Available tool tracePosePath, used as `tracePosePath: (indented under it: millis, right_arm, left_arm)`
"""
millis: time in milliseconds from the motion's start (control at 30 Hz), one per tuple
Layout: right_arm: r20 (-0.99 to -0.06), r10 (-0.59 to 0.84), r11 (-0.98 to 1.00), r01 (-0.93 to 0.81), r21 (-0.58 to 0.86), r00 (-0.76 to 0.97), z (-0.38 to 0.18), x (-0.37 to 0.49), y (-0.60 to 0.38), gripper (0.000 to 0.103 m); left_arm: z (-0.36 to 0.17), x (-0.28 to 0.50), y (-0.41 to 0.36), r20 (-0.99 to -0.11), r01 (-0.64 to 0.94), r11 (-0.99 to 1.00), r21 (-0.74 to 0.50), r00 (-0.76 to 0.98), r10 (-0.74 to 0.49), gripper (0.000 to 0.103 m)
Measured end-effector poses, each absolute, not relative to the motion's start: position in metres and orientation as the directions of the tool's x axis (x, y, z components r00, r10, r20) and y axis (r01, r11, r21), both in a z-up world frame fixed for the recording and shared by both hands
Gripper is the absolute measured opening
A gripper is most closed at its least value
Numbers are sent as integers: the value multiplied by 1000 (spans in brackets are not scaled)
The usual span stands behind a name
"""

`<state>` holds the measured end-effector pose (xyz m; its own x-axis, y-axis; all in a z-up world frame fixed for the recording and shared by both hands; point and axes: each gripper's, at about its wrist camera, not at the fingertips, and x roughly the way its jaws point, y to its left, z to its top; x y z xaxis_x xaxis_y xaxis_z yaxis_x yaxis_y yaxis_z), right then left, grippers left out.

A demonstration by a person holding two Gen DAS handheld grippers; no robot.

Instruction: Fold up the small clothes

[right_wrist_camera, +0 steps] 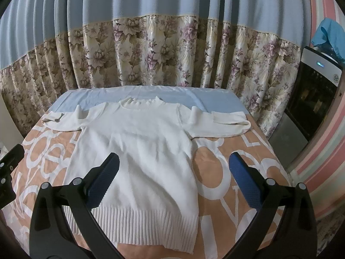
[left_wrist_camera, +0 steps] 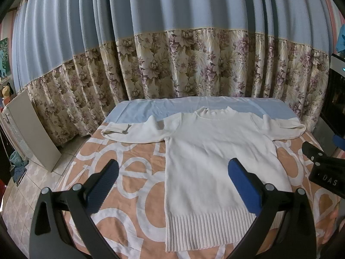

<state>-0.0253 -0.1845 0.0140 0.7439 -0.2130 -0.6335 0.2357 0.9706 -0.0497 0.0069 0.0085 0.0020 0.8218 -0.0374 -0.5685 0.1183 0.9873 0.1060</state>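
A white knit sweater [left_wrist_camera: 215,161] lies flat and face up on the bed, collar at the far side, ribbed hem nearest me, both sleeves spread sideways. It also shows in the right wrist view [right_wrist_camera: 140,151]. My left gripper [left_wrist_camera: 172,172] is open and empty, hovering above the sweater's lower left edge. My right gripper [right_wrist_camera: 174,170] is open and empty, hovering above the sweater's lower right edge. The right gripper's body also shows at the right edge of the left wrist view [left_wrist_camera: 323,168].
The bed has an orange and white patterned cover [left_wrist_camera: 129,183] and a light blue sheet [left_wrist_camera: 151,110] at the far end. Floral curtains [left_wrist_camera: 172,64] hang behind. A dark appliance [right_wrist_camera: 312,99] stands right of the bed, a white board [left_wrist_camera: 32,133] leans at the left.
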Motion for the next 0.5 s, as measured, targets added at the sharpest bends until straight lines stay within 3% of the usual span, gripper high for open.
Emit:
tracePosePath:
  millis: [500]
  right_arm:
    - [-637,-213,971,235,-51,741,13,-24,-186,100]
  left_arm:
    - [1,7,8,-570,118,987,106,821,-37,101]
